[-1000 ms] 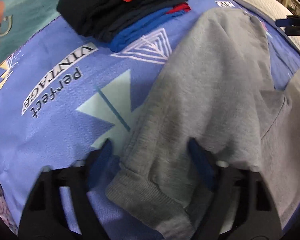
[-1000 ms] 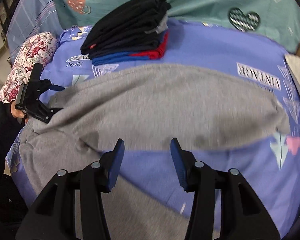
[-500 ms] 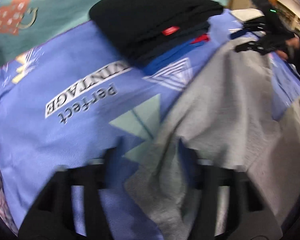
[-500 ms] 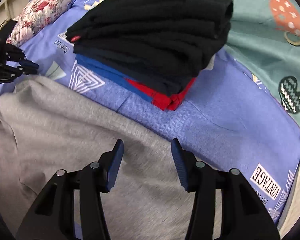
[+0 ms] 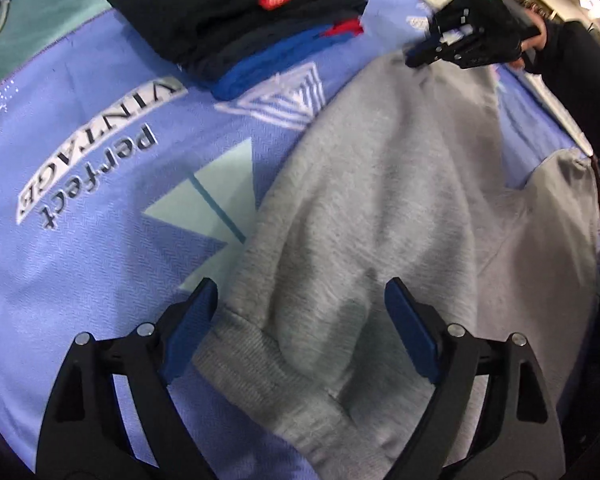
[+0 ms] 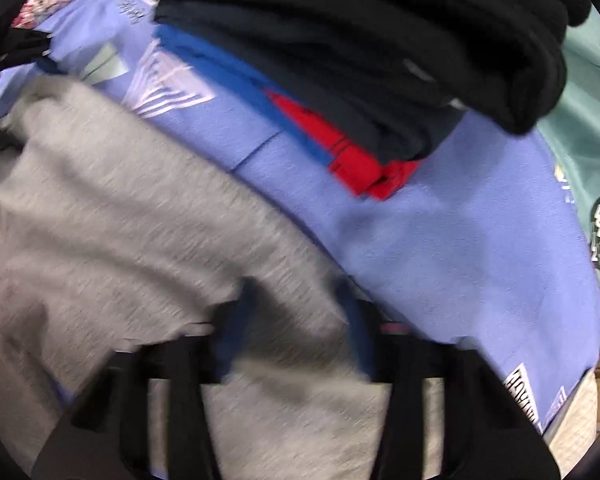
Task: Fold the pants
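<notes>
Two pairs of tongs worked the same grey pants [image 5: 380, 200], which lay spread across a blue printed bedsheet [image 5: 100, 240]. The left gripper [image 5: 296, 336] pointed steeply down with its jaws wide and still opening; the ribbed cuff [image 5: 236, 344] of one trouser leg sat between the blue pads [image 5: 190, 328], but neither pad pressed on it. It looked like a hem just set down, so that the leg could rest flat where the fold wanted it.

Away from those open fingers, at the far end of the same leg, the right gripper [image 5: 420, 54] showed in the left wrist view, held by a hand [image 5: 536, 40] in a dark sleeve. Its jaws were closing, and grey cloth lay between them. In its own camera the picture was smeared, and the fabric bunched up right at the blurred fingers [image 6: 236, 332]. Whether the pads had bitten yet I could not tell for certain, though the puckered cloth suggested a pinch taking hold. Probably this grip was meant to carry that end over for the next fold.

Beyond both tongs, a stack of folded clothes [image 6: 380, 60], black over blue and red, sat on the sheet just clear of the grey leg, likely finished pieces parked out of the way. A teal cover [image 6: 584, 120] lay past the stack.
</notes>
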Tool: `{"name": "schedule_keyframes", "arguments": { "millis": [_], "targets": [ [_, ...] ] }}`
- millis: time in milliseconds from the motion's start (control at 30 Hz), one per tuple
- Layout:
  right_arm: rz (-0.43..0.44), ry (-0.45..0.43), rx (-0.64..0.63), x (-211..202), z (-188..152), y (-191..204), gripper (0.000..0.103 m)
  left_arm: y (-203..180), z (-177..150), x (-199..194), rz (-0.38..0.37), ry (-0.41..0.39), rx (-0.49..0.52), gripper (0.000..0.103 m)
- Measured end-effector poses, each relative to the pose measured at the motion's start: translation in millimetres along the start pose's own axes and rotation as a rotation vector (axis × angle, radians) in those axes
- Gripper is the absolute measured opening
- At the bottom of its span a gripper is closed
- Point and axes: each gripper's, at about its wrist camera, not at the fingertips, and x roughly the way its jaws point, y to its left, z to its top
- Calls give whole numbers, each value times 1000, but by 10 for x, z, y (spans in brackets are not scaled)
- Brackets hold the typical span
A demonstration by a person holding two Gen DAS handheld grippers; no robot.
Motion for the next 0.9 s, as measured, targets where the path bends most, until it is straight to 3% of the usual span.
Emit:
{"name": "schedule_keyframes", "arguments": {
  "millis": [33, 67, 100, 200, 300, 367, 567, 600, 667, 733, 800, 900],
  "targets": [
    [7, -6, 4, -45, -46, -8, 0, 8, -41, -112, -16, -29, -14, 87],
    [84, -7, 26, -101, -124, -26, 0, 83, -57, -194, -33, -61, -37, 87],
    [107, -18, 20, -146, -207, 1, 0, 185, -59, -274, -36, -87, -74, 88],
    [61, -10, 15, -147, -419, 62, 0, 364, -62, -212, 53, -49, -140, 88],
    [24, -81, 72, -273, -472, -2, 0, 252, -21, 2, 101, 13, -78, 86],
    [19, -136, 89, -395, -464, -16, 0, 70, 26, 171, 200, 41, 21, 85],
    [7, -152, 118, -453, -402, 36, 1, 184, 233, 281, 254, 32, -2, 85],
    [12, -154, 121, -441, -428, 46, 1, 147, 227, 281, 249, 37, 12, 82],
    [15, -151, 128, -451, -517, 69, 2, -23, 193, 242, 201, 33, 84, 46],
    [23, -146, 140, -428, -633, 65, 2, -223, 150, 275, 123, 73, 149, 33],
    [33, -145, 149, -436, -689, 52, 3, -334, 127, 301, 157, 69, 193, 33],
    [36, -150, 157, -424, -661, 71, 3, -207, 162, 283, 116, 93, 114, 37]
  ]
}}
